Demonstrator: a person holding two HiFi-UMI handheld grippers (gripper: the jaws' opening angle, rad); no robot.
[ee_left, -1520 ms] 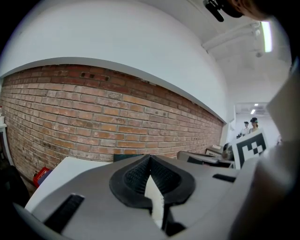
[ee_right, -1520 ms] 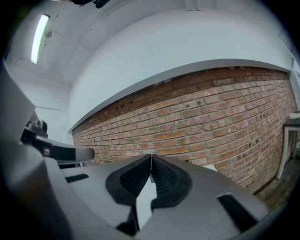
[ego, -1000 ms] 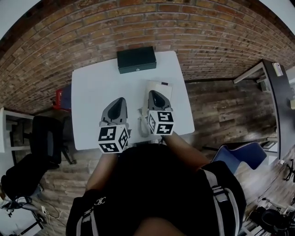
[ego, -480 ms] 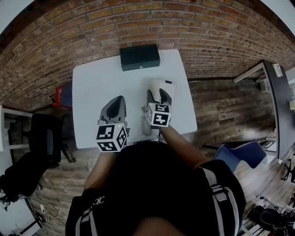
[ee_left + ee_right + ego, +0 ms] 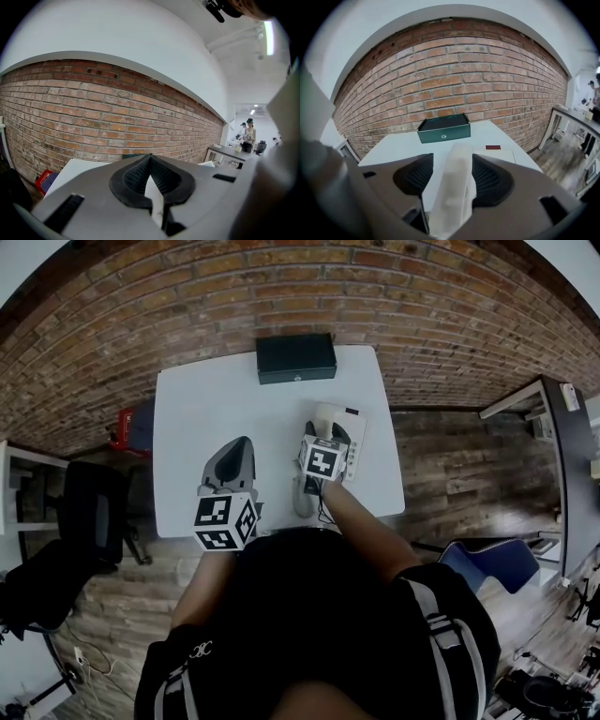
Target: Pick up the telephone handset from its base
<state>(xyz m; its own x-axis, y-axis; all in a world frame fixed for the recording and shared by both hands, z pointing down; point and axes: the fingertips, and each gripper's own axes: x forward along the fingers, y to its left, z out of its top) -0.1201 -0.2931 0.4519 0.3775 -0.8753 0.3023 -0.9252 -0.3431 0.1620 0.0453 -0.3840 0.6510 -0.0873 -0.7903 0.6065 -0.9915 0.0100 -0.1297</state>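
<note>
Fingers of the right gripper (image 5: 452, 159) straddle the telephone handset (image 5: 452, 192) and are spreading at this moment. Their ribbed black pads stand on either side of it, with a sliver of bench showing on the left, so I judge the handset is not yet pinched. The gripper tilts down along the handset's length, probably so that the pads can close across its narrow waist. The handset is a smooth cream plastic bar with rounded ends, lying on its base (image 5: 356, 442), a flat pale slab at the right side of the white bench (image 5: 197, 427).

Beside it, the left gripper (image 5: 150, 157) hangs over the near left of the bench. Its fingers are clenched tip to tip on nothing, apparently parked clear of the work.

Farther back, a dark green box (image 5: 296, 358) with hard square edges sits at the far edge. Behind it rises a rough red brick wall (image 5: 454, 75).
</note>
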